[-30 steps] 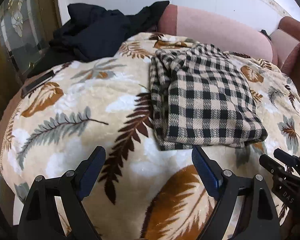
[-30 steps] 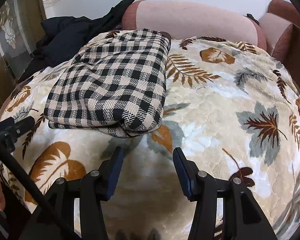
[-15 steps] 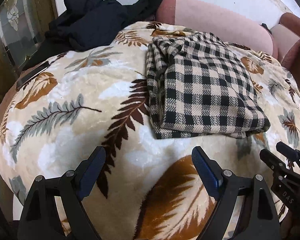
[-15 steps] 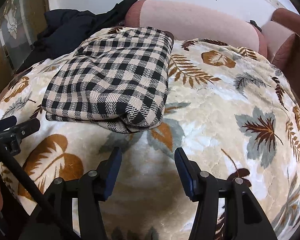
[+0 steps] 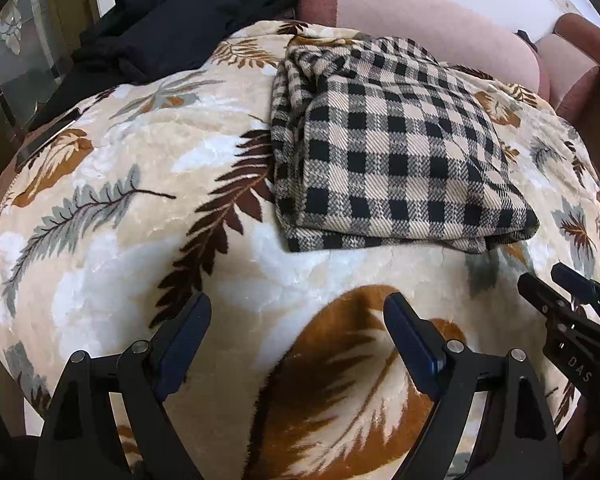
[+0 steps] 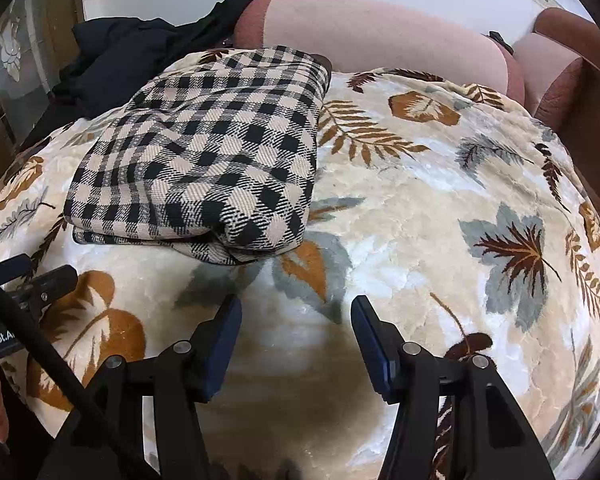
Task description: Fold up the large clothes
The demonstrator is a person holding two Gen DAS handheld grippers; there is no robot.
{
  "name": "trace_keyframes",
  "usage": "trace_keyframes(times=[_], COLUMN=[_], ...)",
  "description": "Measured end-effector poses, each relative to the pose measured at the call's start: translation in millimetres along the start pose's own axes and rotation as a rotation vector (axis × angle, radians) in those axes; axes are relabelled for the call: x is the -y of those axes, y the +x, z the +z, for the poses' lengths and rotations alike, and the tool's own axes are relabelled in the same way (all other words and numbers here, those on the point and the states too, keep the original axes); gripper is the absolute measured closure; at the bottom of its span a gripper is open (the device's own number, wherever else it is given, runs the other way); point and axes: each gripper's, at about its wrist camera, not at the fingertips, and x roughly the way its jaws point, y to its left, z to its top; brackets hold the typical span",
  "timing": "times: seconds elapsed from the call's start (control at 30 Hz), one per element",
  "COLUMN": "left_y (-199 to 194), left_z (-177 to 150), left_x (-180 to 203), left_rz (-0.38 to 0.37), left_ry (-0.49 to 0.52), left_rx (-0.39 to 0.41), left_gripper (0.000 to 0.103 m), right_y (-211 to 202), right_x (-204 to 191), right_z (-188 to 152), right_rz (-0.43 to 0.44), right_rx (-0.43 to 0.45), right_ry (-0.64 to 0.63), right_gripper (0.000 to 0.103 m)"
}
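Left hand-held gripper (image 5: 298, 316): jaws spread wide, nothing between them, poised over bare blanket. Right hand-held gripper (image 6: 296, 318): jaws parted about halfway and opening, nothing between them; its tips also show at 4 o'clock in the left wrist view.

Surface: plush cream blanket (image 5: 112, 248) printed with brown, rust and grey leaves and ferns, spread over a sofa. Pink sofa back cushion (image 6: 380, 28) runs along 12 o'clock; a brown padded armrest (image 6: 556, 88) at 2 o'clock. White wall behind. Pile of black clothing (image 5: 172, 20) at 11 o'clock on the blanket's far edge. Glazed panel in a wooden frame at 10 o'clock.

Folded checked garment (image 5: 384, 148): lies flat on the blanket, at 12 to 1 o'clock from the left gripper, 11 o'clock from the right. Long axis runs from the near edge towards the sofa back. Beige-and-black check, woven, thick. Folded into a rough rectangle; stacked layers visible along the near edge, far end slightly rumpled.
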Motion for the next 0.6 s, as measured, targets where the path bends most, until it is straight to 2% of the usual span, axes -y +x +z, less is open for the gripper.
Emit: trace_keyframes(times=[0.6], left_y=[5.5], left_z=[-2.1], left_x=[2.2], left_rz=[-0.007], left_ry=[0.01], left_rx=[-0.022], left_gripper=[0.016], right_y=[4.2], right_x=[0.9], right_z=[0.3], right_rz=[-0.01], right_rx=[-0.003], right_ry=[0.002], right_gripper=[0.04])
